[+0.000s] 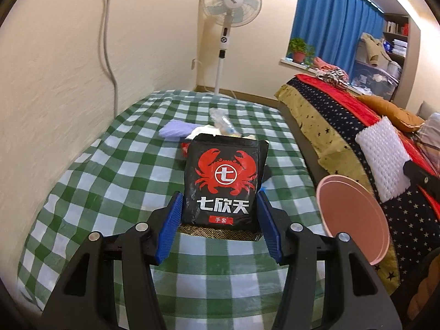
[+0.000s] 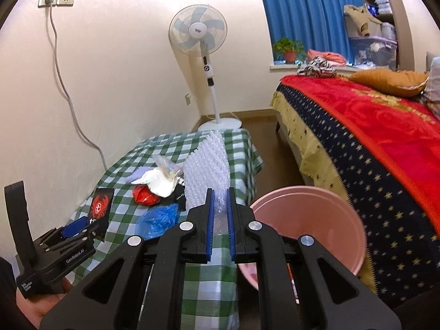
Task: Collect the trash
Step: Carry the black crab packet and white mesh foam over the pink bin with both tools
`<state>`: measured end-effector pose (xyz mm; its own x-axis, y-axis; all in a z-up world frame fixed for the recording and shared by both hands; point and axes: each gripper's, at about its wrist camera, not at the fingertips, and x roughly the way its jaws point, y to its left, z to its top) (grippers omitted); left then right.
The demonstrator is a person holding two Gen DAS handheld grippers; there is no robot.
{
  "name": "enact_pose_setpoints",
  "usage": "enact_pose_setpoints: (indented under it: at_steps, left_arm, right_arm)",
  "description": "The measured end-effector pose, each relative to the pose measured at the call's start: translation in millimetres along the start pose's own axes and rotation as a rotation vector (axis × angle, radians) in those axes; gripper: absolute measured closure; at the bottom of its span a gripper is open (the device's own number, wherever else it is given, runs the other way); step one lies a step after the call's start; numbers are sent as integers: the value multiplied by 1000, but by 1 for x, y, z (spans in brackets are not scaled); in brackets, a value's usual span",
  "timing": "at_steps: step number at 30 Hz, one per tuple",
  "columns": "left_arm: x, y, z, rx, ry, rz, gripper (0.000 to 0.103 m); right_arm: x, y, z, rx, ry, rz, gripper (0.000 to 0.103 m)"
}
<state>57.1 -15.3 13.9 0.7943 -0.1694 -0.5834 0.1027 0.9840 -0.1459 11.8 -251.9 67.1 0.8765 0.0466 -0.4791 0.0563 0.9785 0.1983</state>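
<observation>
My left gripper (image 1: 220, 214) is shut on a black packet with a red crab print (image 1: 224, 181), held upright above the green checked table (image 1: 96, 192). From the right wrist view, the same packet (image 2: 100, 206) shows in the left gripper (image 2: 82, 227) at lower left. My right gripper (image 2: 220, 214) is shut on a sheet of white bubble wrap (image 2: 209, 165), which stands up from its pads. A round pink bin (image 2: 310, 220) sits just right of it, beside the table. A pile of trash lies on the cloth: white tissue (image 2: 159, 181), a red wrapper (image 2: 144, 195), blue plastic (image 2: 159, 217).
A bed with a star-patterned cover (image 2: 371, 181) and red blanket runs along the right, close to the bin. A standing fan (image 2: 198, 35) is past the table's far end. A wall with a hanging cable (image 2: 68, 96) borders the table on the left.
</observation>
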Motion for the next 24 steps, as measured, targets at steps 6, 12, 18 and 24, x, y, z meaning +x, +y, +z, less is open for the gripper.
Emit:
enact_pose_setpoints:
  at_steps: [6, 12, 18, 24]
  left_arm:
    - [0, -15, 2, 25, -16, -36, 50]
    - [2, -34, 2, 49, -24, -80, 50]
    - [4, -60, 2, 85, -41, -135, 50]
    - [11, -86, 0, 122, -48, -192, 50]
  right_arm:
    - [-15, -17, 7, 11, -9, -46, 94]
    - [-30, -38, 21, 21, -30, -96, 94]
    - [-36, -62, 30, 38, -53, -148, 94]
    - [-25, -88, 24, 94, -36, -205, 94]
